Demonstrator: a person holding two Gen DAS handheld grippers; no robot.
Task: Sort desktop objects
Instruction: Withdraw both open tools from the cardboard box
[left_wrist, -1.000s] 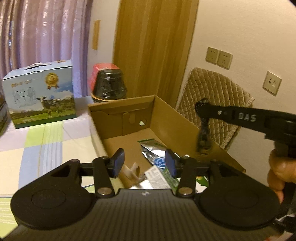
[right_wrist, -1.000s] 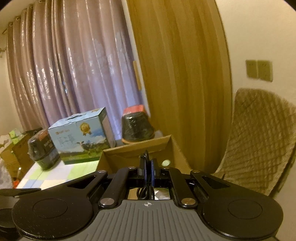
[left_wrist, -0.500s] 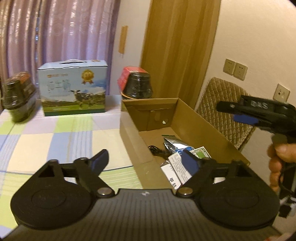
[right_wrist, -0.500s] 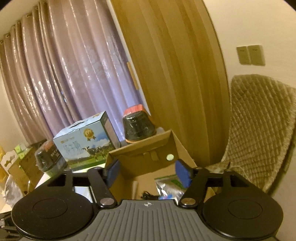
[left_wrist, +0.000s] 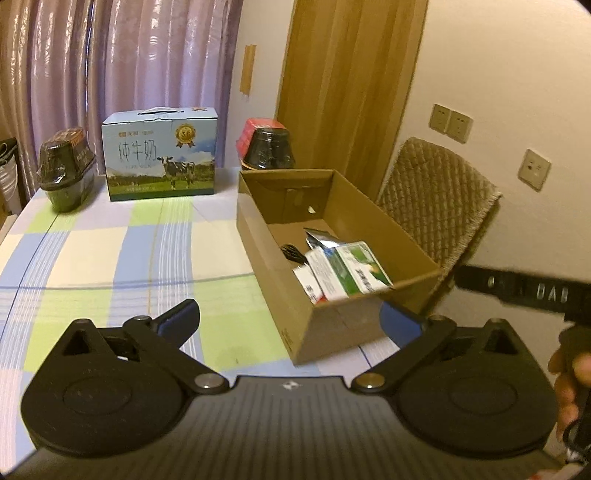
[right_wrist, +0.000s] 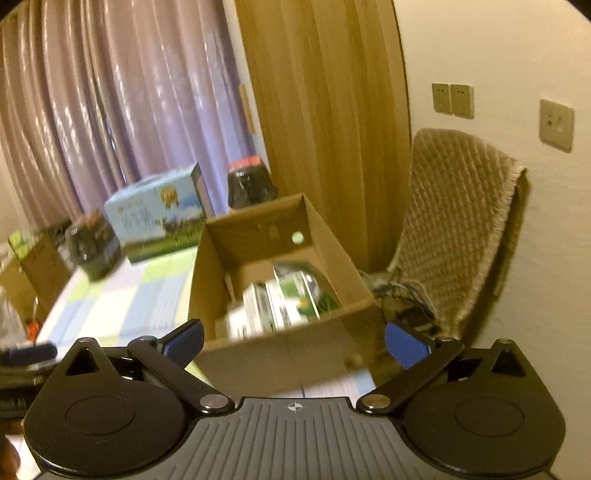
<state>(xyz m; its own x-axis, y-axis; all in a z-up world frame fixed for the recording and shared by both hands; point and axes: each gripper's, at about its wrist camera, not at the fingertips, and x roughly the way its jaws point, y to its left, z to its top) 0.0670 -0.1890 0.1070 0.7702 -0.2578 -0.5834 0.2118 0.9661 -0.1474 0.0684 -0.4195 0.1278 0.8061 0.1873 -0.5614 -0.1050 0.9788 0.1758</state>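
Left tool (left_wrist: 290, 319): black two-finger unit, blue-padded fingers spread wide, nothing between them, held above the bench near the box's front corner.

Right tool (right_wrist: 293, 343): same build, fingers spread wide and empty, facing the box's near end wall; view partly blurred. In the left wrist view its black body shows at the right edge, gripped by a hand (left_wrist: 570, 384).

Open brown cardboard box (left_wrist: 373, 221): stands on the bench's right side. Contents: white-and-green printed cartons (left_wrist: 345, 271) leaning at the near end, a silver foil packet (left_wrist: 321, 240) behind them, a coiled black cable (left_wrist: 291, 253) beside them on the left.

Bench (left_wrist: 110, 251): covered by a pastel checked cloth.

Back of bench: blue milk carton case with cow picture (left_wrist: 160, 158); two dark wrapped tubs, one left (left_wrist: 66, 170), one behind the box (left_wrist: 271, 147).

Quilted tan chair back (left_wrist: 436, 199): right of the box.
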